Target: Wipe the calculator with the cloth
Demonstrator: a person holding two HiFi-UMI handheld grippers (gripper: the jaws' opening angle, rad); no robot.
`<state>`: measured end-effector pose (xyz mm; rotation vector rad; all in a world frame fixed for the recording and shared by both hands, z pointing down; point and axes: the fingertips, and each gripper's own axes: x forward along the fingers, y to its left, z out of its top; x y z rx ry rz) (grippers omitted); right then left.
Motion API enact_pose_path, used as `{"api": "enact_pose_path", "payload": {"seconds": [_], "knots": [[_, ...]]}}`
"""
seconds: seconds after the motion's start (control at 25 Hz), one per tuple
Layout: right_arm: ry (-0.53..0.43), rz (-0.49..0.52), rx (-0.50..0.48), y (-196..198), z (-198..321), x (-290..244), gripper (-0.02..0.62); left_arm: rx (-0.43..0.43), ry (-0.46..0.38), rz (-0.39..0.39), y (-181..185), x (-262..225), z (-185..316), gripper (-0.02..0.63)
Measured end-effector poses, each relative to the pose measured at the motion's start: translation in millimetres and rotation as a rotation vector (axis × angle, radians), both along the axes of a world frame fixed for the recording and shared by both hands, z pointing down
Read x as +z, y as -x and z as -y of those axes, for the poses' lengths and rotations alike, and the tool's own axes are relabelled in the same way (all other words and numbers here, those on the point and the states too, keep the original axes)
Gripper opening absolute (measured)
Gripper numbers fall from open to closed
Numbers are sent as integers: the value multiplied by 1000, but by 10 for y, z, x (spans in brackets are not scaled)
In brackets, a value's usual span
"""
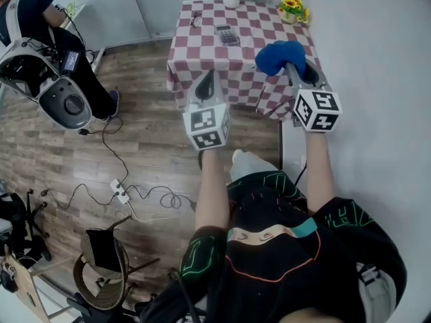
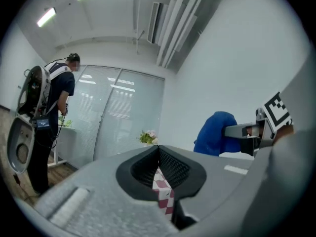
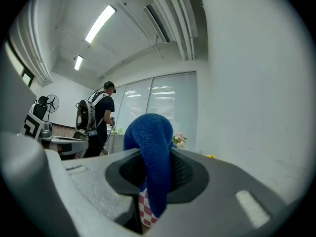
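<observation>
Wood floor, checked table by a white wall. Head view: calculator lies mid-table, well apart from left hand-held gripper and right hand-held gripper, both raised over the table's near edge. Left gripper view: jaws together, nothing held. Right gripper view: jaws clamped on blue cloth, a fold draped over. Likely best: firm grip, lower the loose fold flat on the keys, and steady the calculator with the left.

left hand-held gripper jaws together; right hand-held gripper clamping cloth, both arms outstretched
</observation>
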<state>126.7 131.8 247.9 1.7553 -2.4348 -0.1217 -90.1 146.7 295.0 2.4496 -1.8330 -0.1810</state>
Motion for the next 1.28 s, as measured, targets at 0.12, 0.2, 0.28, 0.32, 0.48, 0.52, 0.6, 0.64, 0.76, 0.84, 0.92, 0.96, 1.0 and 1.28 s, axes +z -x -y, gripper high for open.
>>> {"api": "enact_pose_path", "payload": {"seconds": [0.12, 0.2, 0.28, 0.32, 0.48, 0.52, 0.6, 0.64, 0.76, 0.84, 0.92, 0.96, 1.0, 1.28], "knots": [[-5, -9, 4, -30, 38, -55, 97, -10, -18, -57, 75, -66, 60, 9], [-6, -17, 1, -26, 83, -76, 97, -11, -27, -63, 90, -91, 105, 9], [-4, -22, -3, -23, 141, -63, 97, -5, -24, -58, 59, -68, 167, 9], [-1, -24, -5, -28, 175, -46, 97, -1, -17, -53, 32, -45, 202, 9], [9, -11, -11, -11, 353, 23, 97, 18, 4, -53, -16, -31, 327, 9], [11, -5, -15, 11, 411, 40, 97, 23, -3, -60, -7, -71, 360, 9], [22, 4, -30, 77, 539, 98, 97, 27, -26, -66, 21, -166, 445, 9], [30, 8, -39, 109, 602, 143, 98, 25, -31, -65, 32, -183, 491, 9], [60, 25, -56, 172, 793, 279, 97, 7, -2, -43, 61, -73, 644, 9], [80, 30, -65, 213, 920, 363, 97, -8, 34, -33, 98, 66, 739, 9], [109, 31, -72, 232, 1034, 487, 97, -29, 75, -26, 152, 224, 825, 10], [125, 33, -70, 223, 1100, 558, 97, -39, 94, -23, 174, 296, 880, 9], [142, 36, -65, 207, 1174, 627, 97, -45, 110, -19, 188, 362, 947, 9], [230, 68, -30, -2, 1694, 1030, 97, -49, 182, 27, 89, 685, 1511, 10]]}}
